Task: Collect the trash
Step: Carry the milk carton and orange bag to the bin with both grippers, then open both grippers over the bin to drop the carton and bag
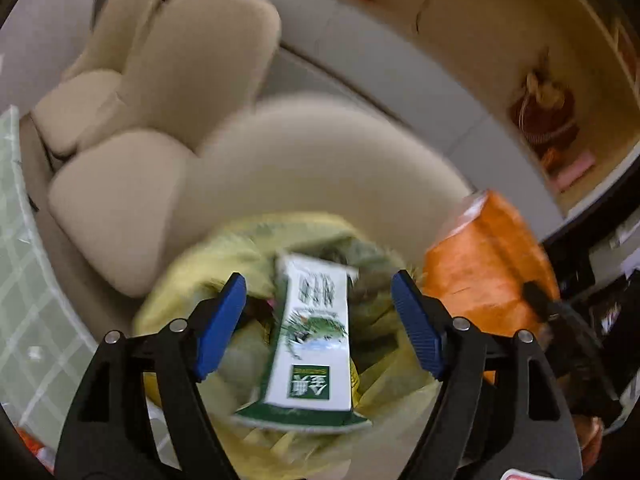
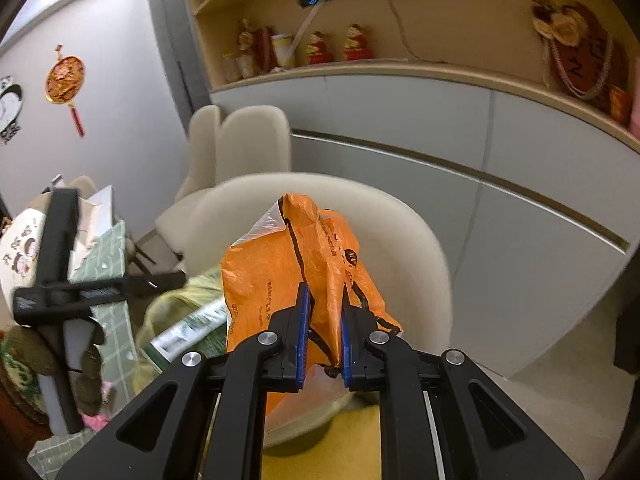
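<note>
Above the mouth of a yellow bag (image 1: 224, 248), a green-and-white carton (image 1: 310, 336) is seen between the blue pads of the left gripper (image 1: 318, 322), whose jaws are spread wide and touch nothing. The carton appears blurred and tilted, so whether it is falling or already resting on the bag's contents cannot be told. Beside it, an orange bag (image 2: 296, 264) is pinched by the right gripper (image 2: 323, 332), the jaws drawn close on a fold of its plastic. A cream chair (image 2: 400, 216) is seen behind both bags. A miss is judged possible: the carton could catch on the slack yellow rim and be tipped out. The thin orange film could also be torn or slipped from the pinch if it is pulled hard.
</note>
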`<move>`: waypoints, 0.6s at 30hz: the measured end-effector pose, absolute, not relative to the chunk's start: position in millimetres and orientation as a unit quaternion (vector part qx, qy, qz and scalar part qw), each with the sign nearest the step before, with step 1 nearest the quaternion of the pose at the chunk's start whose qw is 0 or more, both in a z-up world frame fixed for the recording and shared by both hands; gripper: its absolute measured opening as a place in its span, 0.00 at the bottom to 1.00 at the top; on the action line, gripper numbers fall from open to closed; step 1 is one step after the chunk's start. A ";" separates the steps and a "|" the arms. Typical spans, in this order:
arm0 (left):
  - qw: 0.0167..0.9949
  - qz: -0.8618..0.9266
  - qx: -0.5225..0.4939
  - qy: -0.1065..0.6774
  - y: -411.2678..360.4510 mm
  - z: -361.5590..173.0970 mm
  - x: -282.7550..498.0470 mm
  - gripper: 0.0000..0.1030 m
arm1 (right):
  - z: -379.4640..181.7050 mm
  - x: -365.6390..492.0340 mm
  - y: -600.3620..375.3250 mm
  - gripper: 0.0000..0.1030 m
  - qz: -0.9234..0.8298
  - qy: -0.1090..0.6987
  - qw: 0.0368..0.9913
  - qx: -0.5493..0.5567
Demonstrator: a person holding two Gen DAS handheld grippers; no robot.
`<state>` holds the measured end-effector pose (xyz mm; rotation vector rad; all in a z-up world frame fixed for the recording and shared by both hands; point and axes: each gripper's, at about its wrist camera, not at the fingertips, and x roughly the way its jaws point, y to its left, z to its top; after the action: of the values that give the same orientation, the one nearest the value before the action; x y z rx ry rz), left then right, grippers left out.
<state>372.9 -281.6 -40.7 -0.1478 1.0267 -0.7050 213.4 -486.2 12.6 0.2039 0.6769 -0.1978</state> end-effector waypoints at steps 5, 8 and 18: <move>0.838 -0.282 -0.079 0.461 -238.2 -12.3 366.7 0.70 | 2.7 257.5 -446.9 0.13 -0.012 0.355 0.930 0.095; 0.844 -0.260 -0.083 0.462 -207.5 -14.2 351.0 0.70 | -23.1 284.6 -421.4 0.13 0.036 0.391 0.916 0.084; 0.845 -0.196 -0.097 0.488 -123.0 -34.2 308.1 0.70 | -110.5 313.6 -399.1 0.13 0.031 0.524 0.851 -0.022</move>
<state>308.1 -123.0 -34.2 -0.2057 1.0303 -0.4140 313.6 -399.1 -110.5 -0.0458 1.1041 0.0645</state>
